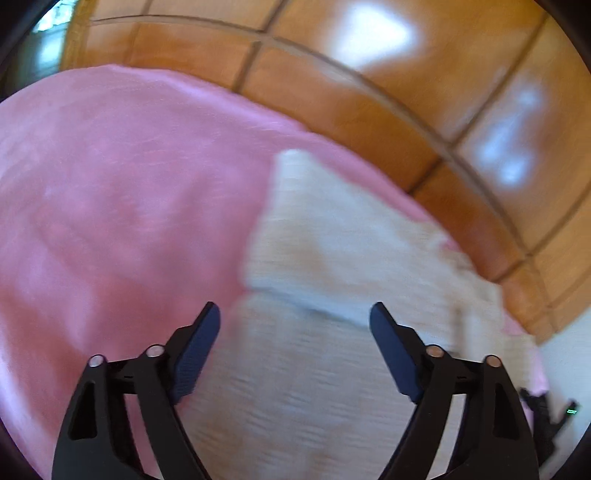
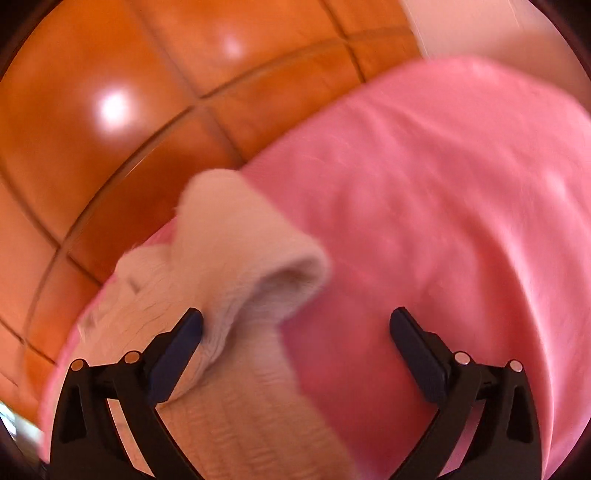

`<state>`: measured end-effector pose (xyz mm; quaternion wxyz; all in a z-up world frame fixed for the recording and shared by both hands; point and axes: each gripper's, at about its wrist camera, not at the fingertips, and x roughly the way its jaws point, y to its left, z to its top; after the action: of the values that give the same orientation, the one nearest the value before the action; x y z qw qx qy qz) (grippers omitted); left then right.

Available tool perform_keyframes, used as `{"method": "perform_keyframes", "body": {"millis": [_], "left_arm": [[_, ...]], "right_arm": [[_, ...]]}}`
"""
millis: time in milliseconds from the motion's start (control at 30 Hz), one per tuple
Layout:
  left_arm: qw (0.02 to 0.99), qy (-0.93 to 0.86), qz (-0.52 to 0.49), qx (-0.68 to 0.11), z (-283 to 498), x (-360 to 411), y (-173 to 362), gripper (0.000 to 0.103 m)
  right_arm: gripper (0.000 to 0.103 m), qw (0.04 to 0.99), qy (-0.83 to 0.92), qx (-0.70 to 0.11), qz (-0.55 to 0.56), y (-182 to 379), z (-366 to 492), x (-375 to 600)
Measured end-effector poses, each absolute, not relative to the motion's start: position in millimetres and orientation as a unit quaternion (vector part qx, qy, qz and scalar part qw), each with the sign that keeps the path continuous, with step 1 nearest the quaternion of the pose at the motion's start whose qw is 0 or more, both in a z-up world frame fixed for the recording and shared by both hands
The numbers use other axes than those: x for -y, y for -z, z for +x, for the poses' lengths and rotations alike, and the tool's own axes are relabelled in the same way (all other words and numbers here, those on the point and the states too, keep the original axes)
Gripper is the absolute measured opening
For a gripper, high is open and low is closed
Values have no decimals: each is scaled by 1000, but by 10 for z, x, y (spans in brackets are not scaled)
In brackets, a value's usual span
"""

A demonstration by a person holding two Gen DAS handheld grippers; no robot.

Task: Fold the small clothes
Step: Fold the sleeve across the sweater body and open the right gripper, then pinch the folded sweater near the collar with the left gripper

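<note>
A small cream knitted garment [image 1: 332, 295] lies on a pink cloth [image 1: 110, 203], partly folded with one flap laid over its body. My left gripper [image 1: 295, 321] is open and empty just above the garment. In the right wrist view the same garment [image 2: 229, 258] lies at the cloth's edge with a sleeve or cuff bulging up. My right gripper [image 2: 295, 325] is open; its left finger [image 2: 184, 332] is against the garment's side, the right finger over the pink cloth [image 2: 443, 221]. Both views are motion-blurred.
The pink cloth covers a raised surface above an orange-brown tiled floor [image 1: 406, 92], also in the right wrist view [image 2: 110, 129]. The cloth's edge runs close behind the garment. A dark object [image 1: 546, 413] lies at the lower right, and a pale wall [image 2: 480, 26] stands at the upper right.
</note>
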<state>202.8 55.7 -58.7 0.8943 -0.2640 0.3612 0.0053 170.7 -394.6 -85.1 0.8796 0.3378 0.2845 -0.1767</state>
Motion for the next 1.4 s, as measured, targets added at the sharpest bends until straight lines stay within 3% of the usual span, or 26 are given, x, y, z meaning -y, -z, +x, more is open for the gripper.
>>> {"method": "perform_keyframes", "body": {"millis": [167, 300, 367, 433, 500, 533, 600, 633, 967, 1400], "left_arm": [[904, 104, -229, -346, 2123, 84, 140, 81], [889, 148, -181, -394, 2443, 644, 226, 66], [873, 146, -169, -434, 2643, 844, 412, 64], [858, 133, -153, -471, 2815, 997, 613, 53], [867, 126, -146, -459, 2834, 1051, 638, 46], [875, 131, -136, -446, 2819, 1100, 624, 38], [877, 149, -126, -438, 2797, 1181, 598, 11], [878, 157, -124, -435, 2790, 1214, 575, 7], [887, 187, -191, -376, 3024, 705, -3, 5], [896, 124, -173, -390, 2883, 115, 896, 0]], "right_arm": [[101, 882, 186, -297, 316, 824, 1725, 3825], [101, 884, 191, -273, 329, 818, 1648, 3856], [101, 881, 212, -246, 343, 816, 1526, 3884], [101, 877, 227, -227, 358, 832, 1442, 3918], [101, 874, 231, -223, 365, 840, 1416, 3938], [101, 873, 232, -226, 364, 838, 1427, 3941], [101, 872, 237, -234, 358, 827, 1468, 3930], [101, 872, 237, -237, 356, 826, 1476, 3931], [101, 871, 236, -242, 356, 833, 1500, 3931], [101, 871, 229, -247, 358, 835, 1490, 3939]]}}
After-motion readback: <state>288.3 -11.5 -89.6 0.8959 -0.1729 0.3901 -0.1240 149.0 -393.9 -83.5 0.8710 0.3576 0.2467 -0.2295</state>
